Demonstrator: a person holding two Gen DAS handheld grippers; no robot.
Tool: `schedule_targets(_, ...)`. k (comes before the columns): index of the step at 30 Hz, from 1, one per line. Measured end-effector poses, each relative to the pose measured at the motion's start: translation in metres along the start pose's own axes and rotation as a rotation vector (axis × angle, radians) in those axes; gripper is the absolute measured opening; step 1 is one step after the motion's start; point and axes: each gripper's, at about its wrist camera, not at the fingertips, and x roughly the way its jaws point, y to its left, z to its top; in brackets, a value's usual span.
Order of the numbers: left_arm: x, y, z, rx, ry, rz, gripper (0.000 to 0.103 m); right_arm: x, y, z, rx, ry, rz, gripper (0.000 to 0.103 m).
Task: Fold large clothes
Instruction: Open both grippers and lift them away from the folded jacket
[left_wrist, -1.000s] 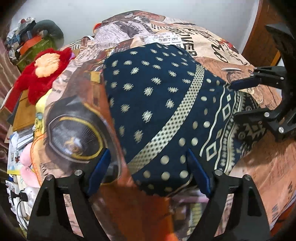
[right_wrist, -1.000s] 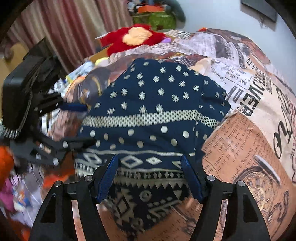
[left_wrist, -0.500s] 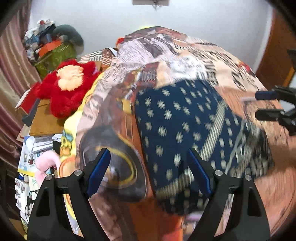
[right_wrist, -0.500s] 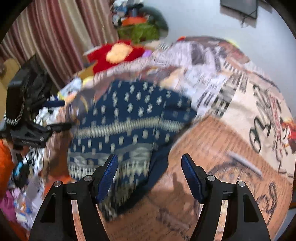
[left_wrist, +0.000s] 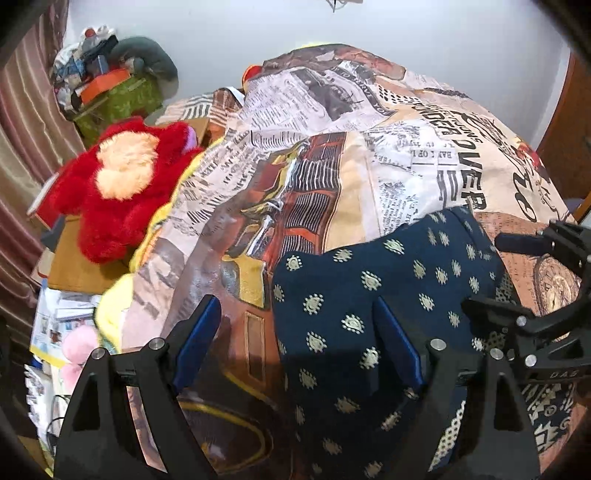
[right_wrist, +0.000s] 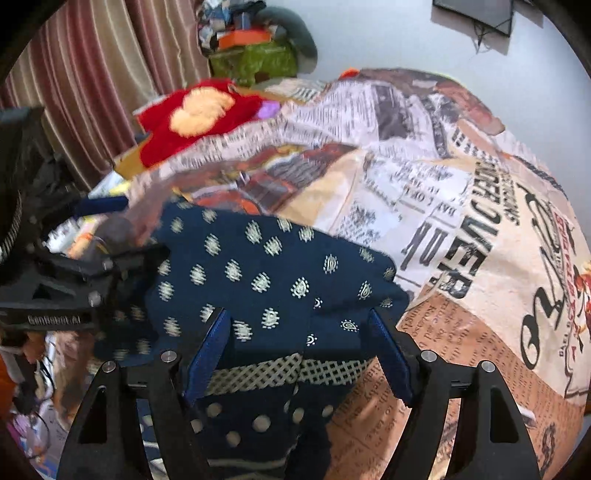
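A navy garment (left_wrist: 388, 280) with cream motifs lies folded on a newspaper-print bedspread (left_wrist: 332, 155). My left gripper (left_wrist: 295, 343) is open above the garment's left edge, with bedspread under its left finger and cloth under its right. The right gripper (left_wrist: 506, 277) shows at the right of that view, over the garment's far side. In the right wrist view the garment (right_wrist: 266, 269) fills the lower middle. My right gripper (right_wrist: 299, 347) hovers over its lattice band, jaws opening, and the pads do not press the cloth. The left gripper (right_wrist: 107, 236) stands at the left edge.
A red plush toy (left_wrist: 122, 184) lies beside the bed, with a green box (left_wrist: 118, 99) of clutter behind it. Papers and books (left_wrist: 62, 314) are stacked low on the left. Striped curtains (right_wrist: 92, 74) hang beyond, and a wooden door frame (left_wrist: 569, 129) stands at the right.
Both grippers have travelled along the bed toward the garment's dotted end. The garment now sits lower in both views. The right jaws stand a little wider.
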Motion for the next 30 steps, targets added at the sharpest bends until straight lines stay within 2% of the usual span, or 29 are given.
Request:
schedule_targets(3, 0.006, 0.004, -0.001, -0.008, -0.001, -0.013, 0.086, 0.007, -0.007, -0.007, 0.004, 0.000, -0.013, 0.076)
schedule_targets(7, 0.000, 0.003, -0.006, 0.004, -0.020, 0.012, 0.086, 0.001, -0.022, -0.015, 0.039, 0.001, -0.016, 0.077)
schedule_targets(11, -0.017, 0.005, -0.006, -0.006, -0.031, 0.044, 0.079, -0.021, -0.033, -0.020, 0.064, -0.027, -0.059, 0.077)
schedule_targets(14, -0.042, 0.007, -0.007, -0.021, -0.062, 0.066, 0.079, -0.049, -0.032, -0.027, 0.052, -0.072, -0.088, 0.077)
schedule_targets(23, -0.161, -0.011, -0.018, -0.027, -0.288, 0.057, 0.079, -0.157, -0.005, -0.039, 0.050, -0.285, -0.079, 0.077)
schedule_targets(30, -0.255, -0.030, -0.051, -0.058, -0.476, 0.022, 0.079, -0.246, 0.026, -0.053, 0.048, -0.476, -0.053, 0.077)
